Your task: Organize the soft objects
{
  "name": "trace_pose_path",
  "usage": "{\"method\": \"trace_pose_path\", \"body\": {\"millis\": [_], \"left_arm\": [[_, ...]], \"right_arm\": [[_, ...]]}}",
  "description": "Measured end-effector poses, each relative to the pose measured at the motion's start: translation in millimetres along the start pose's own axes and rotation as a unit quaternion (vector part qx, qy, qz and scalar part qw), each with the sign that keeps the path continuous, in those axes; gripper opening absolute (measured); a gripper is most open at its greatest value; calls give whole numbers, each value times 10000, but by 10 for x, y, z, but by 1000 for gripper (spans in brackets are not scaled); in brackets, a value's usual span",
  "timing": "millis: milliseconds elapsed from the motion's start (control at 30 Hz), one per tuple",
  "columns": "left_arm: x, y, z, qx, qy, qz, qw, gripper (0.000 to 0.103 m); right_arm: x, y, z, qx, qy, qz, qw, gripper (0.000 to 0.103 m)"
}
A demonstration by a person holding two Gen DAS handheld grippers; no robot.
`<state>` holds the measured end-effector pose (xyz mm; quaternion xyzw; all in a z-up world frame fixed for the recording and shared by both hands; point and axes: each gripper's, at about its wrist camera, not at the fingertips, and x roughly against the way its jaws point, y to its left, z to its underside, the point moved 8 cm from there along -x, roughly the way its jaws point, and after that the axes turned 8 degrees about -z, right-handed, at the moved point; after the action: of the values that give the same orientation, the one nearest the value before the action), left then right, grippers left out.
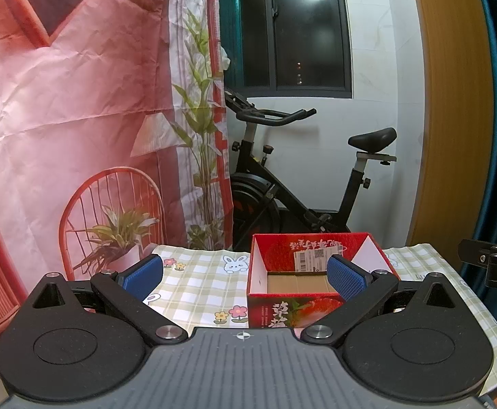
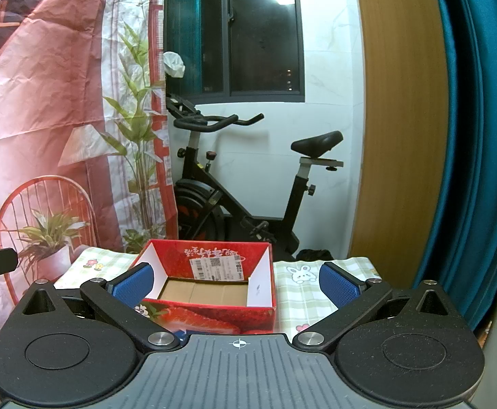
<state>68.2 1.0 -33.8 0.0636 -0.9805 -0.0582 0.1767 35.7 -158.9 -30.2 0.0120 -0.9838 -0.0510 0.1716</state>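
Note:
A red strawberry-printed cardboard box [image 1: 316, 266] stands open-topped on the checked tablecloth [image 1: 200, 283]; its brown floor shows nothing inside. My left gripper [image 1: 245, 276] is open above the cloth, its right blue pad over the box's near right corner. In the right wrist view the same box [image 2: 211, 286] sits just ahead, and my right gripper [image 2: 236, 283] is open, its left pad in front of the box's left wall. No soft object shows in either view.
A printed pink backdrop [image 1: 78, 119] hangs behind the table at the left. An exercise bike [image 1: 299, 184] stands beyond the table's far edge. A teal curtain [image 2: 470, 136] and a wooden panel are at the right. The other gripper's tip [image 1: 494, 262] shows at the right edge.

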Motion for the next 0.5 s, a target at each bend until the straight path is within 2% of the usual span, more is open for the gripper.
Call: {"method": "trace_pose_path", "body": {"millis": [500], "left_arm": [[9,3,30,1,46,30,10000,103]], "right_arm": [[-1,-10,5,-7,3,0,10000,103]]}}
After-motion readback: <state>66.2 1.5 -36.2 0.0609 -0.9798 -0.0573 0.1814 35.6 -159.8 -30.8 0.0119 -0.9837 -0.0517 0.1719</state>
